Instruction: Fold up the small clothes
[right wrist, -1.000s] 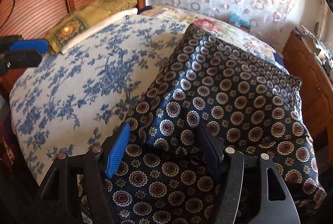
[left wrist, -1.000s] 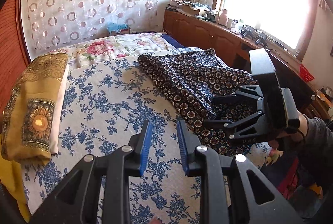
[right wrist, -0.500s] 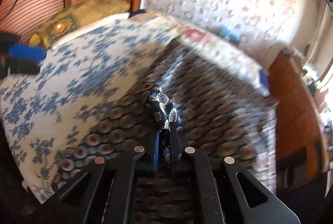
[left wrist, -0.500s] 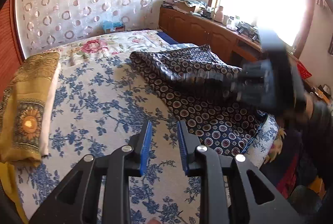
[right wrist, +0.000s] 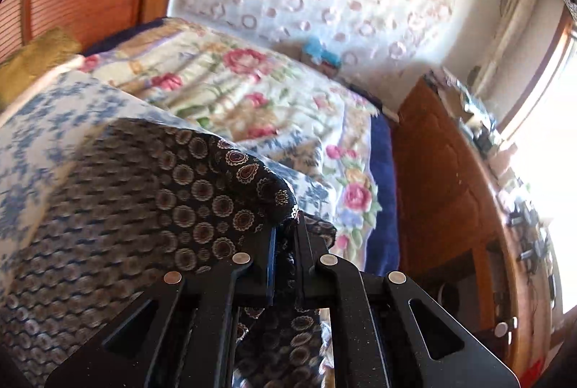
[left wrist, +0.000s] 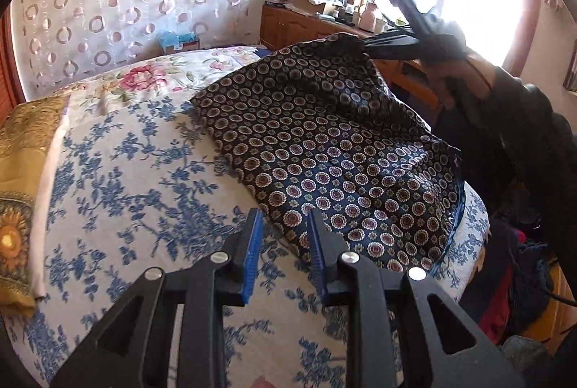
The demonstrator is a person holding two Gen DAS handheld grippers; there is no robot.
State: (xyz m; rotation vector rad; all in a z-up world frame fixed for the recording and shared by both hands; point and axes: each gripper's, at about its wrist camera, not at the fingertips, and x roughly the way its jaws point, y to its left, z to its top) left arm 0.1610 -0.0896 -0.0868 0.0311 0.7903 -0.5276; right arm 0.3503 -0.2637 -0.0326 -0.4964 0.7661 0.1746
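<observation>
A dark navy garment with round medallion print lies on the right half of the bed. Its far right edge is lifted off the bed, pinched in my right gripper, which a gloved hand holds high in front of the window. In the right wrist view the right gripper is shut on a bunched fold of the garment, and the cloth hangs down to the left. My left gripper hovers just above the garment's near left edge, its blue pads a little apart with nothing between them.
The bed carries a blue-flowered white sheet and a rose-print quilt at its far end. A folded yellow cloth lies at the left edge. A wooden cabinet with clutter runs along the right, under the window.
My right gripper closed on the garment's edge and raised it up and away over the bed. My left gripper moved right, toward the garment's near edge, with its pads unchanged.
</observation>
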